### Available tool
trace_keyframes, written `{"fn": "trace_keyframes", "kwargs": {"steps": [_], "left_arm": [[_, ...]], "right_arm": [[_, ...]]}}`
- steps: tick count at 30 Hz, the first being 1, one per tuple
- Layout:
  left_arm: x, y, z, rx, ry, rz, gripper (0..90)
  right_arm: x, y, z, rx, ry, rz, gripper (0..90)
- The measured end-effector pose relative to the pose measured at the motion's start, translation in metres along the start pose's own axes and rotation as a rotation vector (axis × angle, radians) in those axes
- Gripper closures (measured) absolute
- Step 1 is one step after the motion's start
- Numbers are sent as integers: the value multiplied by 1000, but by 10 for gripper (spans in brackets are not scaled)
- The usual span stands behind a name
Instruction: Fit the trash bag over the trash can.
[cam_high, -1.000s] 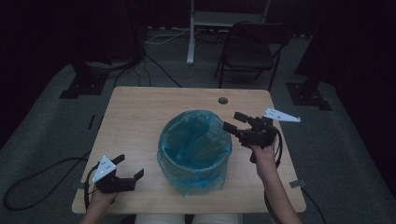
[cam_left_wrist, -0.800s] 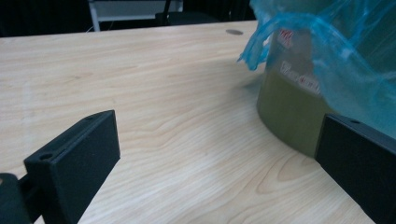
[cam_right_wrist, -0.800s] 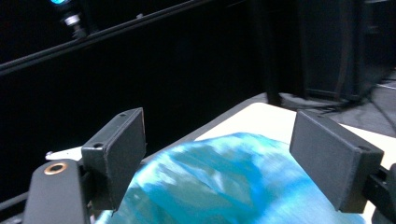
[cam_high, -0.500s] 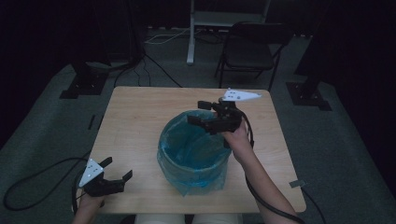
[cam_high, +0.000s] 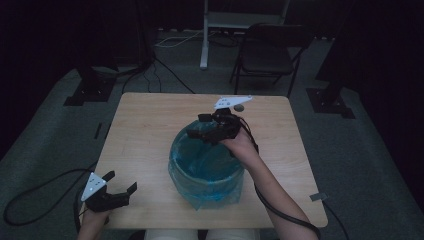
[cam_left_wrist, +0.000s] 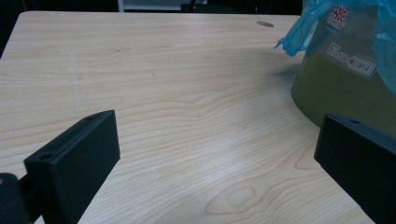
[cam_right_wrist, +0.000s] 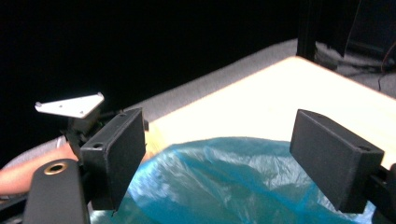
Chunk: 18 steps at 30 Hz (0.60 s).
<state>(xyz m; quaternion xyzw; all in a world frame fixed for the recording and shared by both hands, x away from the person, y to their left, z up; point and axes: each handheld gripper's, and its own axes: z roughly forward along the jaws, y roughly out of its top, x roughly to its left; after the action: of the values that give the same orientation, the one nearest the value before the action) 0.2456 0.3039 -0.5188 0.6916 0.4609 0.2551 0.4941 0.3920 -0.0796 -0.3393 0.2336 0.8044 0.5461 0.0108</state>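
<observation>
Bin (cam_high: 207, 172) is set near the middle of the wooden table (cam_high: 145, 130), slightly toward the person's edge. It is lined with a blue plastic bag (cam_high: 200, 155) whose edge is folded over the rim; in the left gripper view the olive wall of the bin (cam_left_wrist: 327, 88) is seen with a printed label, the bag's edge (cam_left_wrist: 299, 32) hanging down over it.

Right gripper (cam_high: 202, 125) is held above the far rim of the bin, jaws spread apart, nothing between them. In the right gripper view the bag (cam_right_wrist: 243, 182) is seen just below the open jaws; whether it is touched cannot be told.

Left gripper (cam_high: 120, 182) is held low at the near left corner of the table, well apart from the bin, jaws spread wide and empty. Bare wood is seen between them.

A small dark round mark (cam_high: 239, 107) is noted near the table's far edge. A folding chair (cam_high: 270, 52) stands beyond the table.
</observation>
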Motion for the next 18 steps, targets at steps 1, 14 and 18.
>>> {"fn": "trace_keyframes", "kwargs": {"steps": [1,14,18], "left_arm": [[-1,0,0,-1,-1,2,7],[-3,1,1,-4,-3,12,7],[-3,0,0,-9,5,8,7]], "right_arm": [[-1,-1,3,23,-7,-4,178],[-17,-15,55,390,-37,20,176],[-20,-14,61,388,-58,36,161]]}}
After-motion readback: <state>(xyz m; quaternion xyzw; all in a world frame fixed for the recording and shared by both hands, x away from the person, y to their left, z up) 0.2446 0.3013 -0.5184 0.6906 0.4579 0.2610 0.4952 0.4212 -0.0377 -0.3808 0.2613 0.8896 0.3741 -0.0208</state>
